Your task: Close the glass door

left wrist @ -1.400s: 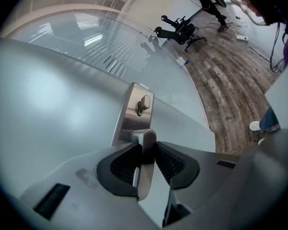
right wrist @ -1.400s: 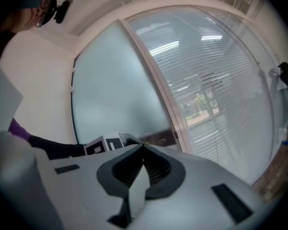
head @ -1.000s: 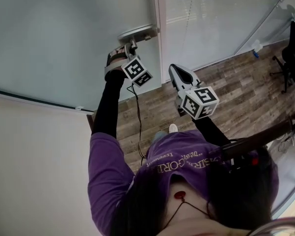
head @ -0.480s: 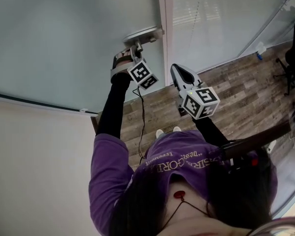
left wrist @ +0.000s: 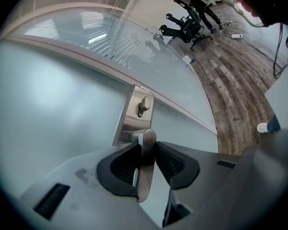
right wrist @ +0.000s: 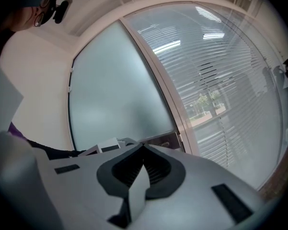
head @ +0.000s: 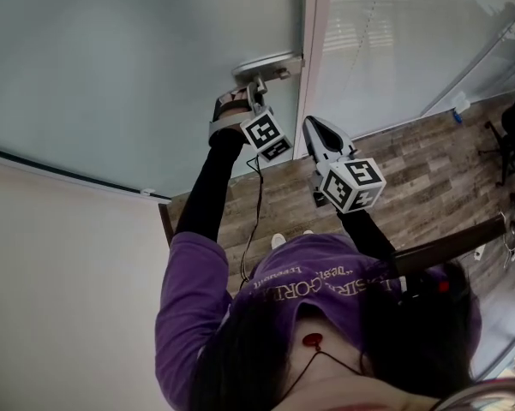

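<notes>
Now your left gripper (head: pixel 256 86) is clamped on the glass door's lever handle (head: pixel 274 73).

Seen in the left gripper view, its ribbed pads (left wrist: pixel 170 159) press on either side of the brushed-metal lever. The lever sticks out from a steel plate (left wrist: pixel 132 118) that also carries a small thumb-turn (left wrist: pixel 143 105), set at the edge of the glass door (head: pixel 137 67). That door is frosted, and its handle edge lies just beside the white frame post (head: pixel 317 50). On the far side of the post from the door stands a glass panel (head: pixel 394 32) with blinds behind it. Your right gripper (head: pixel 313 127) hovers near the door's handle edge, apart from the handle and touching nothing. Its jaws are pressed together with nothing between them, and the wood floor (head: pixel 428 161) lies beneath it.
</notes>
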`<move>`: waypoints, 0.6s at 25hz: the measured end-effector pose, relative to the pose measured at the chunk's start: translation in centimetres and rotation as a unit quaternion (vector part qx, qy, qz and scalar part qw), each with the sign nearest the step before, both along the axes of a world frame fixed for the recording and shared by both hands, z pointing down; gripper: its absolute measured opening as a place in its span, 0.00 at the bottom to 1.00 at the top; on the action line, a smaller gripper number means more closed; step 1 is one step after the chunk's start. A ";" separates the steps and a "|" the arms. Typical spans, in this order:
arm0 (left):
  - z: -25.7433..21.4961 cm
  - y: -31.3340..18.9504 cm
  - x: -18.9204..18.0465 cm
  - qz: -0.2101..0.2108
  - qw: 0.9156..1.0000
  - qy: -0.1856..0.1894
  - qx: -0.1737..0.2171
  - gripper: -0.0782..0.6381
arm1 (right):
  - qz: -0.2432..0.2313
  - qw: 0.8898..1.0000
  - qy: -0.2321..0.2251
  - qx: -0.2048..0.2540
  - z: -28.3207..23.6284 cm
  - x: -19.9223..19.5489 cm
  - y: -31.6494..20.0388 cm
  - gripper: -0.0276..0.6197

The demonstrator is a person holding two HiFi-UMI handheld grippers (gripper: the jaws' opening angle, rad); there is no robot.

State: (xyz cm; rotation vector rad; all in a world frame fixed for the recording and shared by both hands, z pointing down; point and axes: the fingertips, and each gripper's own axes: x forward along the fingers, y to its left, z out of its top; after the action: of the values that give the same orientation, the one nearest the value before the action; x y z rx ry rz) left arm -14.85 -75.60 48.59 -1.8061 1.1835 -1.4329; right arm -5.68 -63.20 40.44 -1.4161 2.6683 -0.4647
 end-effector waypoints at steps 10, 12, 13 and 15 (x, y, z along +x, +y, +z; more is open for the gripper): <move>-0.1 -0.1 0.3 0.002 1.000 0.010 0.007 0.26 | -0.001 1.000 0.006 -0.008 0.9 -0.1 0.1 0.02; -0.3 -0.1 0.5 0.004 1.000 0.019 0.006 0.26 | 0.000 1.000 0.006 -0.008 0.9 0.0 -0.2 0.02; -0.4 0.0 0.6 0.005 1.000 0.026 0.006 0.26 | 0.001 1.000 0.006 -0.008 0.9 0.0 -0.2 0.02; -0.5 0.1 0.6 0.003 0.999 0.035 0.008 0.26 | 0.001 1.000 0.006 -0.008 1.0 -0.2 -0.1 0.02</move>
State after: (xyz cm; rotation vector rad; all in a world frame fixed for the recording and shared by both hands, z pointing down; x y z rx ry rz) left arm -14.26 -75.46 48.05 -1.8609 1.2190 -1.3636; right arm -5.89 -63.35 41.42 -1.4302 2.6790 -0.4783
